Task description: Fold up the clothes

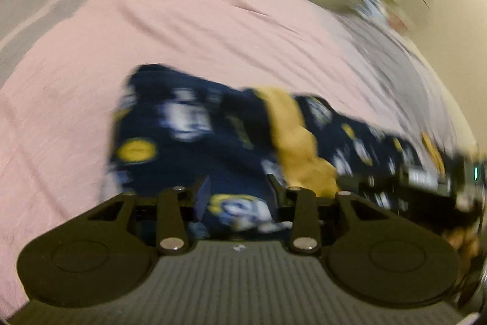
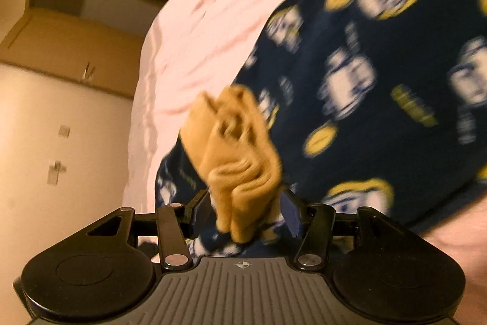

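Navy knit, printed with white blocky faces and yellow ovals, trimmed in a mustard ribbed band: the garment lies sprawled across a bed dressed in a pale pink sheet, lightly creased. Fabric looks soft and limp, likely fleece or jersey; it bunches rather than holds an edge

Right tongs are closed on the mustard cuff, a thick crumpled wad of ribbing pinched between the blue pads, navy cloth trailing beneath. Left tongs stand partly apart over the navy body of the garment; printed cloth shows between the fingers, but the pads do not appear to press on it. Both views are smeared with motion blur, so fine contact is hard to read

Step in hand, as I judge it: one end gripped, the other hand placing itself for a second hold, ahead of spreading or the first fold

Next move likely calls for the left tongs to pinch a clean edge, not a heap, then both ends drawn taut and laid flat on the sheet

Beige cupboard fronts beyond the bed
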`<state>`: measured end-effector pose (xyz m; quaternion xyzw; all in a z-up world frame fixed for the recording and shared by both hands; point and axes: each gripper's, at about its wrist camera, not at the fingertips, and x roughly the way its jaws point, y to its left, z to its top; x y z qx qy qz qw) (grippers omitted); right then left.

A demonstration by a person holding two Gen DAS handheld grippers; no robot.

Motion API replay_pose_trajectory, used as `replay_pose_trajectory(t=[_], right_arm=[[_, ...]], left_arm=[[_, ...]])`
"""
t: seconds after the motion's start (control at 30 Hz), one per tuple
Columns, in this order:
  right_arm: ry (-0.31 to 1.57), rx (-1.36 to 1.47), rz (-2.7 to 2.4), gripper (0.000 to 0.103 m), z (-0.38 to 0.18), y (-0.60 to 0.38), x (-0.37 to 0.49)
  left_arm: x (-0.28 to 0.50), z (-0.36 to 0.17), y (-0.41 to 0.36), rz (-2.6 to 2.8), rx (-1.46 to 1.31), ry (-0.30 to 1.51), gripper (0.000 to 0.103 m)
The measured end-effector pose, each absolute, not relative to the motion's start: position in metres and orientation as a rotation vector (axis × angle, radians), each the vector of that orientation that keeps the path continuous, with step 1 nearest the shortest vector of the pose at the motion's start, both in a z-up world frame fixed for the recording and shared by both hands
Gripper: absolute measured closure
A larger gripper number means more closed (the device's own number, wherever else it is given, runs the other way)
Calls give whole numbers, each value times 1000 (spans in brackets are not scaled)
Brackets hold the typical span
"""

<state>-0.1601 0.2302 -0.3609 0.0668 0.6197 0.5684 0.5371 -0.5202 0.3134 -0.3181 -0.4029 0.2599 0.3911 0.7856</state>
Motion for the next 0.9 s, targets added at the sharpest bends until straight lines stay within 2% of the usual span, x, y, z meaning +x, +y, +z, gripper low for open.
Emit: replay_pose_trajectory(t=[0.2, 0.23, 0.27, 0.43, 0.5, 0.57, 0.7, 0.8, 0.9], right_arm=[[1457, 168, 1322, 46, -375, 255, -186], [1430, 151, 1307, 55, -374, 258, -190], [1388, 106, 1293, 89, -372, 260, -193], [1006, 139, 1471, 89, -312, 232, -194], [908, 166, 1464, 89, -295, 213, -184], [904, 135, 1359, 89, -302, 197, -168], [1173, 90, 1051, 89, -359, 181, -126], [1152, 186, 1105, 89, -352, 180, -123], [915, 170, 1330, 89, -303, 190, -144]], left_arm=[[-532, -330, 325, 873, -898, 558, 70], [-532, -332, 326, 869, -908, 555, 70], [-533, -333, 327, 866, -924, 548, 72], [-522, -324, 327, 780, -910, 481, 74], [-512, -324, 326, 733, -908, 469, 74], [-497, -334, 325, 693, -927, 496, 74], [-470, -360, 319, 657, -953, 603, 78], [-466, -361, 316, 675, -927, 621, 78], [-471, -352, 318, 680, -941, 590, 78]])
